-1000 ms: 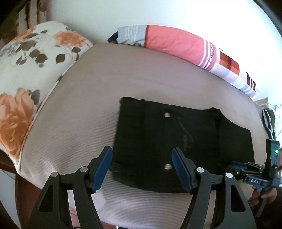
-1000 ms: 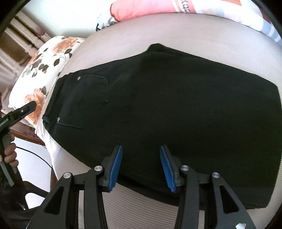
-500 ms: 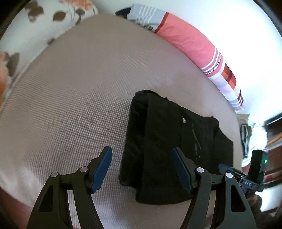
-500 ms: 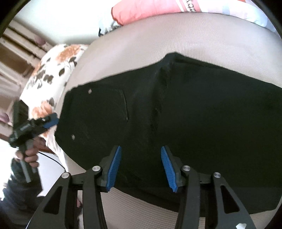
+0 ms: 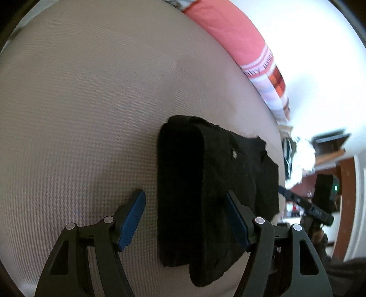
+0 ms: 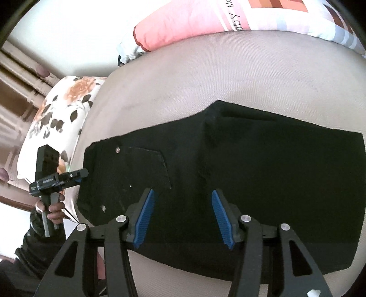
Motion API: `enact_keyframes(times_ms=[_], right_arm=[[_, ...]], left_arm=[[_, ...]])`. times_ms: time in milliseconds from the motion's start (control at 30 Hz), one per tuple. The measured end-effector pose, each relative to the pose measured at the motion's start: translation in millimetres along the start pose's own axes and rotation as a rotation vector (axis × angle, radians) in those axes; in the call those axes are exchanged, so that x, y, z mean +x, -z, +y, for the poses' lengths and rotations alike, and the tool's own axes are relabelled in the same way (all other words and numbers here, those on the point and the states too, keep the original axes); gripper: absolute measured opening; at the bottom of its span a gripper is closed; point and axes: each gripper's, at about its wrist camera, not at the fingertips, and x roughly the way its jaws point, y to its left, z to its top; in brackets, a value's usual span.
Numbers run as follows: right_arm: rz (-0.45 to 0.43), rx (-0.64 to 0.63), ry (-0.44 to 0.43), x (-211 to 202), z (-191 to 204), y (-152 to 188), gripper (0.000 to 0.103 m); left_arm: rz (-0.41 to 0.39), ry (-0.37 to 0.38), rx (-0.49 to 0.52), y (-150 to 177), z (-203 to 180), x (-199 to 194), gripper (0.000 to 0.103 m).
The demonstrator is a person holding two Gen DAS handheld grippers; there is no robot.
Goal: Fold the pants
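Observation:
Black pants [image 6: 263, 178] lie folded in a flat rectangle on the beige bed cover [image 6: 205, 73]. In the left wrist view the pants [image 5: 205, 194] show end-on, waistband end nearest, with a metal button. My left gripper [image 5: 186, 219] is open and empty, its fingers either side of the waistband end, just above it. My right gripper [image 6: 183, 217] is open and empty over the near long edge of the pants. The left gripper also shows in the right wrist view [image 6: 79, 176] at the waistband end.
A pink striped pillow [image 6: 205, 20] lies along the far edge by the white wall. A floral pillow [image 6: 59, 118] lies beyond the waistband end. The bed edge drops off close to both grippers. Furniture and clothes [image 5: 297, 157] stand past the far end.
My left gripper has swung round and come lower toward the waistband end, so the pants look end-on. My right gripper has drawn back a little. Both stay open.

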Motion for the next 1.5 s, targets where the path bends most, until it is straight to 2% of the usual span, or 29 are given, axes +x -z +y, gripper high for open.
enact_keyframes(times_ms=[167, 233, 300, 367, 400, 500, 600, 767, 833, 933, 1233, 1333, 1500], right_arm=[[-0.010, 0.020, -0.012, 5, 5, -2, 0.051], [-0.011, 0.024, -0.011, 7, 5, -1, 0.051], [-0.009, 0.026, -0.013, 8, 5, -1, 0.051], [-0.011, 0.028, -0.016, 9, 4, -1, 0.051], [-0.012, 0.030, -0.018, 10, 3, -2, 0.051], [-0.014, 0.031, -0.020, 12, 3, -5, 0.051], [-0.034, 0.021, -0.011, 9, 4, -6, 0.051], [-0.075, 0.000, 0.041, -3, -1, -6, 0.055], [-0.088, -0.005, 0.059, -10, -7, -5, 0.057], [-0.110, -0.003, 0.071, -20, -16, -3, 0.061], [-0.165, -0.005, 0.078, -56, -46, 4, 0.064], [-0.175, -0.009, 0.109, -71, -61, 6, 0.064], [-0.202, -0.018, 0.173, -99, -87, 8, 0.064]], left_arm=[[0.094, 0.113, 0.044, -11, -4, 16, 0.070], [0.117, 0.178, 0.016, -14, -1, 21, 0.070], [0.121, 0.227, -0.010, -13, 5, 23, 0.062], [0.110, 0.241, -0.016, -13, 7, 26, 0.053], [0.099, 0.237, -0.025, -12, 7, 27, 0.047], [0.053, 0.198, -0.049, -11, 4, 29, 0.040], [0.004, 0.091, -0.031, -3, -8, 26, 0.035], [-0.073, -0.134, 0.001, 8, -40, 22, 0.030], [-0.088, -0.185, -0.003, 11, -50, 20, 0.028], [-0.118, -0.213, -0.015, 16, -68, 12, 0.025], [-0.198, -0.189, 0.001, 34, -148, -3, 0.014], [-0.219, -0.159, 0.013, 36, -177, 1, 0.013], [-0.209, -0.149, 0.046, 38, -224, 36, 0.013]])
